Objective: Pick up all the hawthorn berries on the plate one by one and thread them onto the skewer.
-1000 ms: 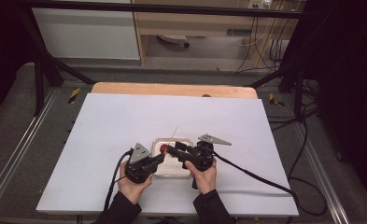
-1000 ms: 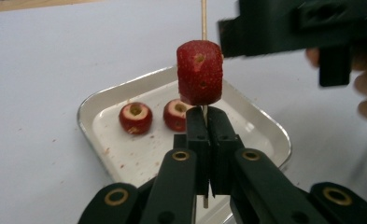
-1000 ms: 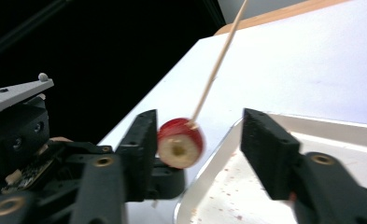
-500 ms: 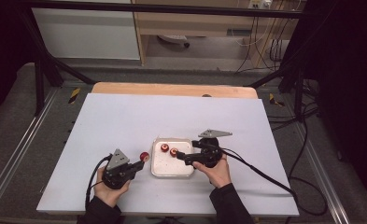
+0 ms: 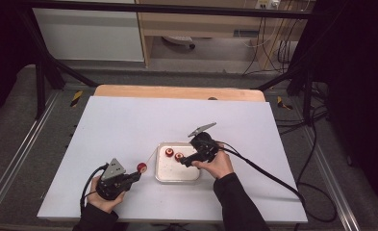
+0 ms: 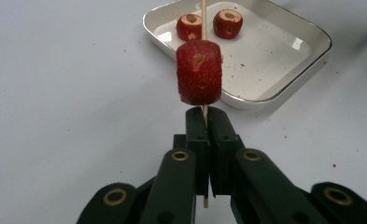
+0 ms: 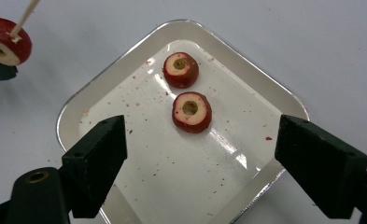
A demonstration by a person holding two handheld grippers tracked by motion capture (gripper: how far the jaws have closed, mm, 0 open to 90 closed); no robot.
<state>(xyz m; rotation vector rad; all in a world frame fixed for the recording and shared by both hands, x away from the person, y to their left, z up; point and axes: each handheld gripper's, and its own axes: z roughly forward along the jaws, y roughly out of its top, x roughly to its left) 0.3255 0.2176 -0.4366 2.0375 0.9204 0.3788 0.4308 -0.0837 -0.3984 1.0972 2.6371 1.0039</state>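
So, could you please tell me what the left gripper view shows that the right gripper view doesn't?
The left gripper view alone shows the left gripper shut on the wooden skewer, just below the fruit piece's red speckled side. The right gripper view alone shows the right gripper with jaws wide open above the tray. Both show that white tray, its two cored red fruit pieces, and the skewered piece.

surface: white table (image 5: pixel 129 120) | on it: tray (image 5: pixel 163 176) | inside: 2 fruit pieces (image 5: pixel 169 152)
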